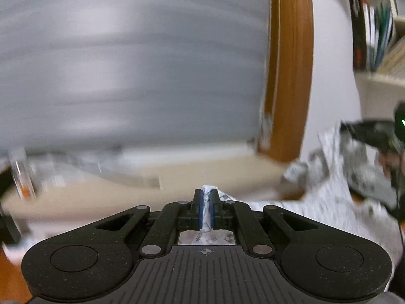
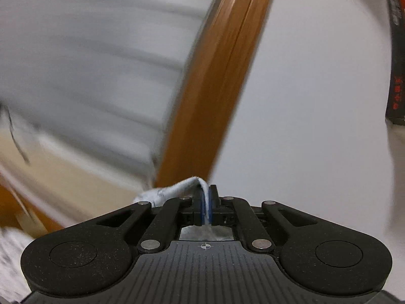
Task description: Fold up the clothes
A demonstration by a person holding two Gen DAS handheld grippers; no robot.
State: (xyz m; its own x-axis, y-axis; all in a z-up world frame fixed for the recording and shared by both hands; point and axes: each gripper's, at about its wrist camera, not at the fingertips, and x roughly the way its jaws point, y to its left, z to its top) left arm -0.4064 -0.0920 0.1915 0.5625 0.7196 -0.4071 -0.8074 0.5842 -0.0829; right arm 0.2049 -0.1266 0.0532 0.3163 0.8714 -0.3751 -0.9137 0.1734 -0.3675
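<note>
Fabric of a white garment [image 1: 329, 202] with a grey print sits pinched between the nearly closed jaws of the left gripper [image 1: 207, 209], spreading away to their right. Jaws of the right gripper [image 2: 208, 206] clamp another fold of it, which drapes off leftward. Print lettering is too blurred to read.

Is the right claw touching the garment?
Touching. The right wrist view shows the right claw shut on a white fold of the garment, cloth pinched between its blue pads.
</note>
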